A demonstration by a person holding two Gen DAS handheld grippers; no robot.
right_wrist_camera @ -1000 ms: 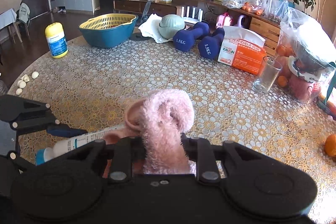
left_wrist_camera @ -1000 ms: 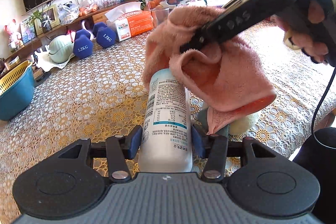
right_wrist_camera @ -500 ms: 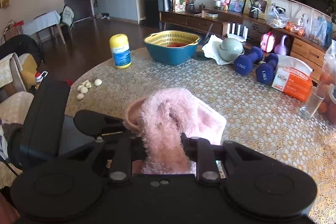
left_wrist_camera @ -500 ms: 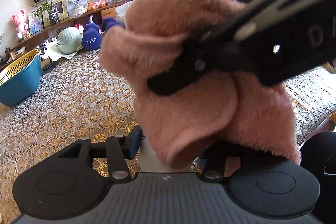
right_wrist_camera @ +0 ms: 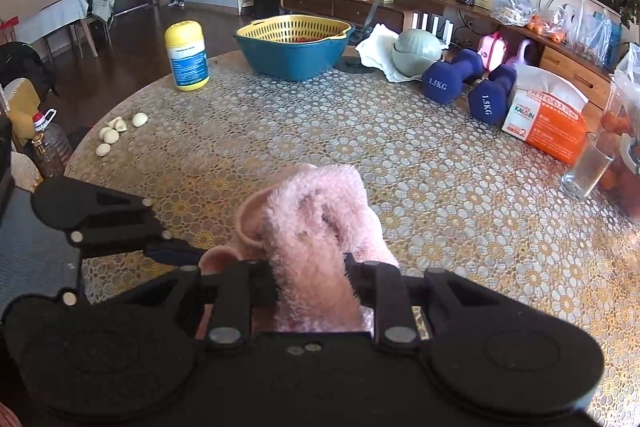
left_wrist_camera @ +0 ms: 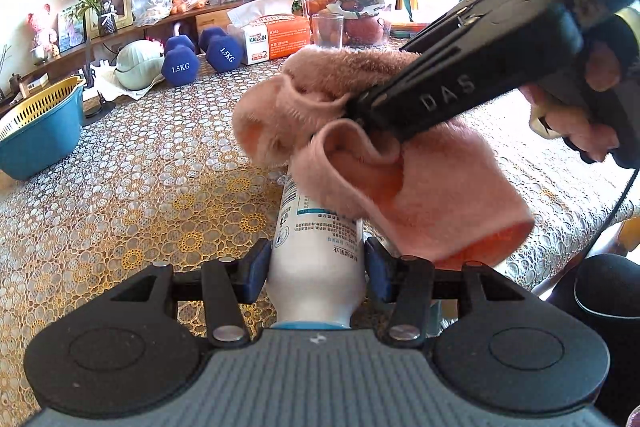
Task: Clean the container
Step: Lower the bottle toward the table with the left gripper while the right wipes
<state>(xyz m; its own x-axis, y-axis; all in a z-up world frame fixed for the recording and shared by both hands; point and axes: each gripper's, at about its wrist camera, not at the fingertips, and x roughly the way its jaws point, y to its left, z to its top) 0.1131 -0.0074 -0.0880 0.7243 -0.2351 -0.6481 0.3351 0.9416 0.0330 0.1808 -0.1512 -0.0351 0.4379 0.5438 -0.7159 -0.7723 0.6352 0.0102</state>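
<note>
Bottle held, cloth over its far end

Left wrist: left gripper (left_wrist_camera: 318, 267) clamps the bottle (left_wrist_camera: 316, 259) at 6 o'clock; cloth (left_wrist_camera: 384, 167) drapes its far end.
Right wrist: right gripper (right_wrist_camera: 310, 287) pinches the cloth (right_wrist_camera: 316, 227); bottle hidden.

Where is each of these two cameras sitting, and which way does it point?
Left wrist: on the left gripper, looking along the clamped white plastic bottle; a hand shows.
Right wrist: on the right gripper, looking over the fluffy pink cloth it grips.
Shared: cloth, blue dumbbells, teal basin.
</note>
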